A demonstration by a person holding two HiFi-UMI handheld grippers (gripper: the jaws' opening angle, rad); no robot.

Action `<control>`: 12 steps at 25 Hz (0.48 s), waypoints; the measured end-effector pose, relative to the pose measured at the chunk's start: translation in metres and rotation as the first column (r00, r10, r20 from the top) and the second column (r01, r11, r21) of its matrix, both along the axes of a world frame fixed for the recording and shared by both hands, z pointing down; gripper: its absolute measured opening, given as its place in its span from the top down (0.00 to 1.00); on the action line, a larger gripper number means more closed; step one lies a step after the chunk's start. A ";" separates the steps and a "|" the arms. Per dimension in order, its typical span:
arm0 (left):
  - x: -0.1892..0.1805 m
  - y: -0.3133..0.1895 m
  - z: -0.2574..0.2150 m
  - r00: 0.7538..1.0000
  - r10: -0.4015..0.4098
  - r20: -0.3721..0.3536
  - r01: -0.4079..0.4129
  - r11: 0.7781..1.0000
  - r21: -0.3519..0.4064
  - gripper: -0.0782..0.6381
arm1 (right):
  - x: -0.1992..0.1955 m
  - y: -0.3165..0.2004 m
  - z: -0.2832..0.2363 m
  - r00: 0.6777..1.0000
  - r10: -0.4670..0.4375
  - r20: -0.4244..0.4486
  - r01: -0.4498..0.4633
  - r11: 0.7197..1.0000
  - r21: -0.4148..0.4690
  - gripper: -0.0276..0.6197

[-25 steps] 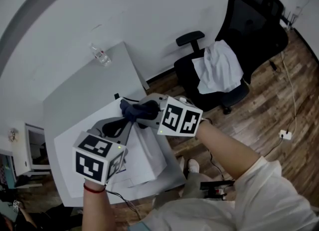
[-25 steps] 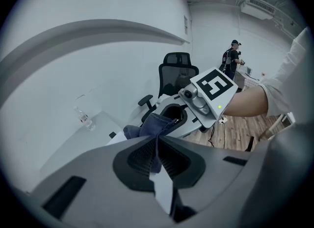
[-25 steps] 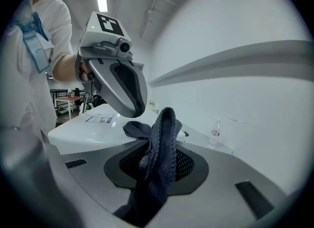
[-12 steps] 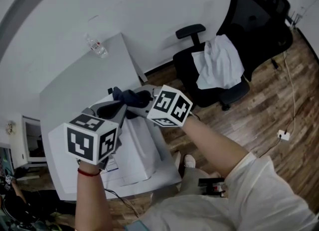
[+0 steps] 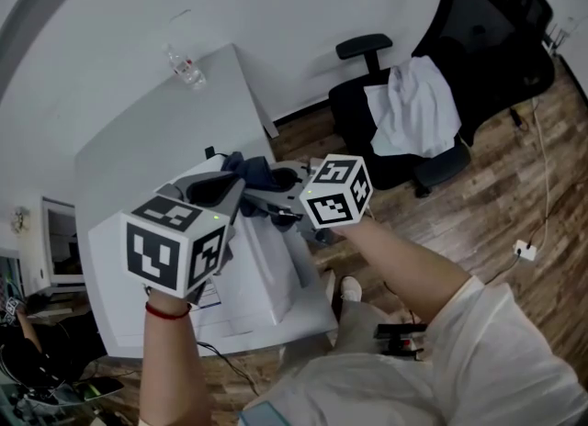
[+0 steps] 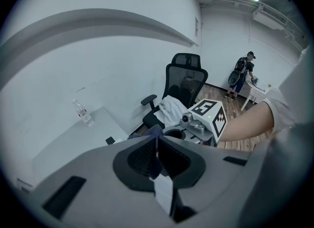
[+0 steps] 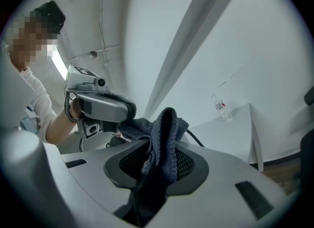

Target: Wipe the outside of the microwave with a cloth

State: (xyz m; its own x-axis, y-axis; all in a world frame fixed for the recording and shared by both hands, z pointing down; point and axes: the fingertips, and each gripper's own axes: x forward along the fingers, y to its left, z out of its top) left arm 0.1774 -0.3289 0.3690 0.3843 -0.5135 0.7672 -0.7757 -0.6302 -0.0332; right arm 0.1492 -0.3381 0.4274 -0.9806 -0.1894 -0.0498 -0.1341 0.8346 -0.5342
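A dark blue cloth (image 5: 246, 169) hangs bunched between my two grippers, just above the top of the white microwave (image 5: 262, 279). My left gripper (image 5: 231, 189) comes at it from the left and is shut on one edge; in the left gripper view a strip of cloth (image 6: 156, 149) sits pinched between its jaws. My right gripper (image 5: 268, 185) comes from the right and is shut on the other side, where the cloth (image 7: 162, 143) fills the gap and spills over the jaws. The two sets of jaws nearly touch. Whether the cloth touches the microwave is hidden.
The microwave stands on a white table (image 5: 147, 153) against the wall, with a clear plastic bottle (image 5: 186, 69) at the far corner. A black office chair (image 5: 459, 57) with a white garment (image 5: 413, 119) stands to the right on the wood floor. A person (image 6: 245, 70) stands far off.
Both grippers have kept hold of the cloth. The right gripper has turned its cube and shifted a little to the right; the left one has lifted slightly.
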 end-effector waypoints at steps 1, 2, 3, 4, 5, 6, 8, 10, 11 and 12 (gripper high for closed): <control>0.000 0.000 -0.001 1.000 0.000 -0.005 0.000 1.000 0.002 0.87 | 0.000 0.001 0.000 1.000 -0.001 0.006 0.001 1.000 -0.010 0.79; 0.001 0.000 -0.002 1.000 0.000 -0.007 0.000 1.000 0.003 0.87 | 0.000 0.001 0.000 1.000 -0.001 0.010 0.001 1.000 -0.017 0.79; 0.002 0.000 -0.002 1.000 0.002 -0.008 -0.002 1.000 0.004 0.87 | 0.001 0.001 0.001 1.000 0.001 0.014 0.000 1.000 -0.024 0.79; 0.003 0.001 -0.002 1.000 0.004 -0.009 -0.004 1.000 0.004 0.87 | 0.001 0.001 0.001 1.000 0.003 0.018 -0.002 0.999 -0.032 0.79; 0.004 0.002 -0.002 1.000 0.008 -0.011 -0.008 1.000 0.003 0.87 | 0.001 0.001 0.001 1.000 0.006 0.022 -0.005 0.999 -0.040 0.79; 0.006 0.004 -0.002 1.000 0.012 -0.011 -0.011 1.000 0.001 0.87 | 0.001 0.002 0.001 1.000 0.008 0.027 -0.007 0.999 -0.048 0.79; 0.007 0.007 -0.001 1.000 0.019 -0.008 -0.019 1.000 -0.004 0.87 | 0.001 0.004 0.001 0.999 0.012 0.041 -0.009 0.998 -0.063 0.79; 0.008 0.011 0.000 1.000 0.024 -0.001 -0.024 1.000 -0.010 0.87 | 0.002 0.008 0.002 0.999 0.013 0.053 -0.009 0.997 -0.071 0.79; 0.008 0.012 0.001 1.000 0.026 0.002 -0.026 1.000 -0.013 0.87 | 0.002 0.009 0.002 0.998 0.013 0.057 -0.009 0.997 -0.072 0.79; 0.008 0.014 0.002 1.000 0.028 0.003 -0.028 0.999 -0.016 0.87 | 0.003 0.011 0.001 0.998 0.014 0.060 -0.010 0.997 -0.071 0.79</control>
